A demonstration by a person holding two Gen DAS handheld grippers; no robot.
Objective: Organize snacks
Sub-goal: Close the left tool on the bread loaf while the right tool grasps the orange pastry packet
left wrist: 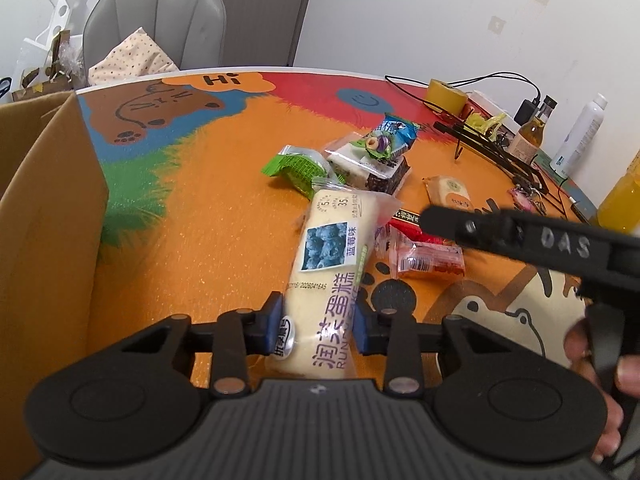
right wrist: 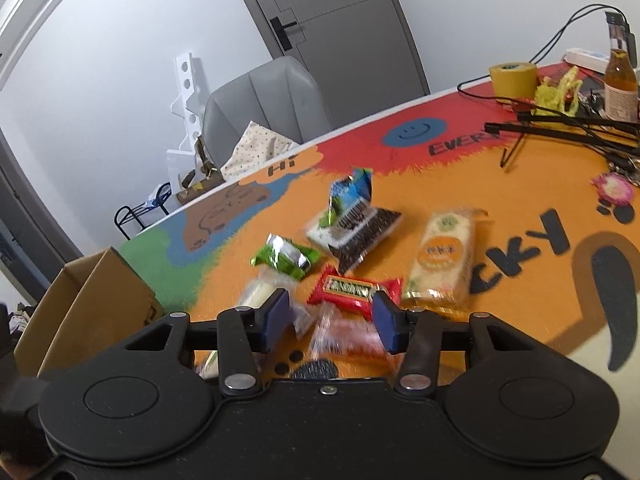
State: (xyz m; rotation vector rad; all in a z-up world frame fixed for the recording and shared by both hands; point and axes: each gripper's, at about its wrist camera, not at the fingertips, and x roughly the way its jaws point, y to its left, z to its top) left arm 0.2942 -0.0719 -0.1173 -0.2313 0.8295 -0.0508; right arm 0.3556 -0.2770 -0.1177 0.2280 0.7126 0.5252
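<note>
1. Left gripper [left wrist: 318,326] was what we checked first: its blue pads [left wrist: 271,322] sat pressed against both sides of the blueberry cake pack [left wrist: 330,268], so we judged it clamped on the near end of that pack.
2. We saw the pack's long axis running straight ahead from the jaws, its far end toward the snack pile on the table [left wrist: 208,216].
3. We found the cardboard box [left wrist: 48,208] to the left of this gripper, its wall near, so we reckoned the carry would go leftward.
4. Right gripper [right wrist: 334,318] we found with jaws parted and nothing between them, hovering over the red snack bar [right wrist: 354,290] and a clear-wrapped red pack [right wrist: 350,338].
5. We noted the red bar lay crosswise to those fingers, while the orange-label pack [right wrist: 442,258] lay just to its right.
</note>
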